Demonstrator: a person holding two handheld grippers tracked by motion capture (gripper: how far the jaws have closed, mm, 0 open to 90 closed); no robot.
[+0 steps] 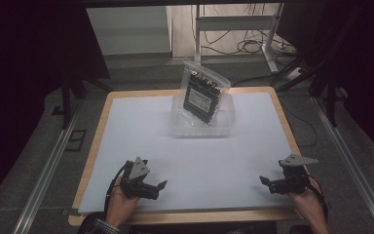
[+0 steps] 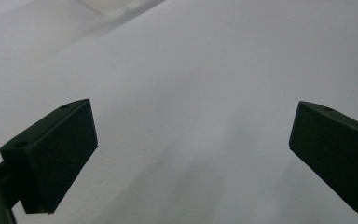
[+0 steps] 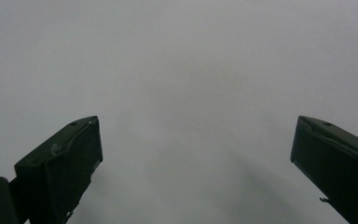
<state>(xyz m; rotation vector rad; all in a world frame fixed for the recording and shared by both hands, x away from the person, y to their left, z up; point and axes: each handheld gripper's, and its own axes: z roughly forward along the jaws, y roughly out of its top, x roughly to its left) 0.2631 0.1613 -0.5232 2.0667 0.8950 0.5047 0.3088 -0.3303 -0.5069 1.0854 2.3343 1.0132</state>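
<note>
Matte white sheeting [image 1: 195, 161] covers the table, smooth and flat, with a pale wooden rim [image 1: 96, 139] showing round its edges. We hold our left gripper [image 1: 161, 186] low over the near left part of that sheet, its two black wedge-shaped jaws spread wide apart with nothing between them; in the left gripper view [image 2: 189, 140] the blocky jaw tips frame bare white surface. A grey three-cornered plate sits on top of it. Our right gripper [image 1: 264, 181] hovers at the near right, also topped by a grey plate, jaws likewise parted wide and empty, as the right gripper view [image 3: 196, 149] shows against the plain sheet.

Well apart from both, toward the far middle of the table, stands a clear shallow plastic tub [image 1: 226, 126] with rounded corners. Inside it a glossy, crinkled transparent bag [image 1: 205, 91] leans tilted, holding a flat black rectangular item with a white and blue label. A corner of the tub [image 2: 114, 5] peeks in at the top of the left gripper view.
</note>
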